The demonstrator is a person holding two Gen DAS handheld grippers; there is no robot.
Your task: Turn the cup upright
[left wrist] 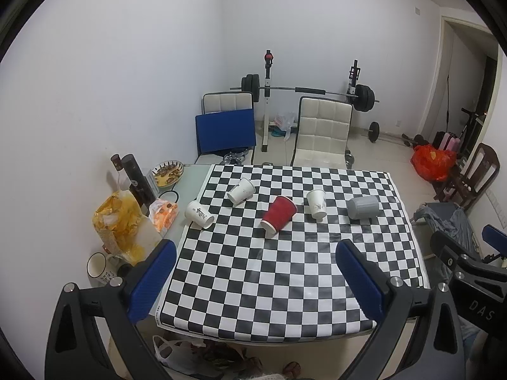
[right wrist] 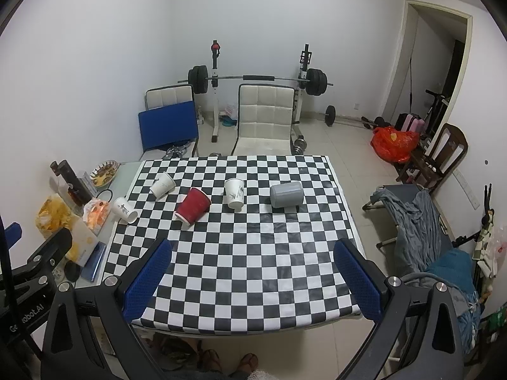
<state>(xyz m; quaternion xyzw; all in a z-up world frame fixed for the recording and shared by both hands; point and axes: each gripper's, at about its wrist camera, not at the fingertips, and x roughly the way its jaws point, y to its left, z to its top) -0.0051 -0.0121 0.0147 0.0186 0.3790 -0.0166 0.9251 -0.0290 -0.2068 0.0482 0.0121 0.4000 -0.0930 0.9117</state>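
Several cups lie on their sides on the checkered table (left wrist: 285, 285) (right wrist: 247, 269): a red cup (left wrist: 278, 213) (right wrist: 192, 205) in the middle, three white paper cups (left wrist: 199, 214) (left wrist: 241, 191) (left wrist: 317, 204) (right wrist: 125, 210) (right wrist: 162, 185) (right wrist: 234, 193), and a grey cup (left wrist: 362, 207) (right wrist: 286, 194) at the right. My left gripper (left wrist: 256, 255) is open and empty above the table's near half. My right gripper (right wrist: 253, 252) is open and empty, also short of the cups.
At the table's left edge stand a dark bottle (left wrist: 137, 179), snack bags (left wrist: 122, 224), a bowl of food (left wrist: 167, 173) and a mug (left wrist: 99, 267). Two white chairs (left wrist: 323, 133) and a barbell rack stand behind. A cot with clothes (right wrist: 412, 218) is at the right.
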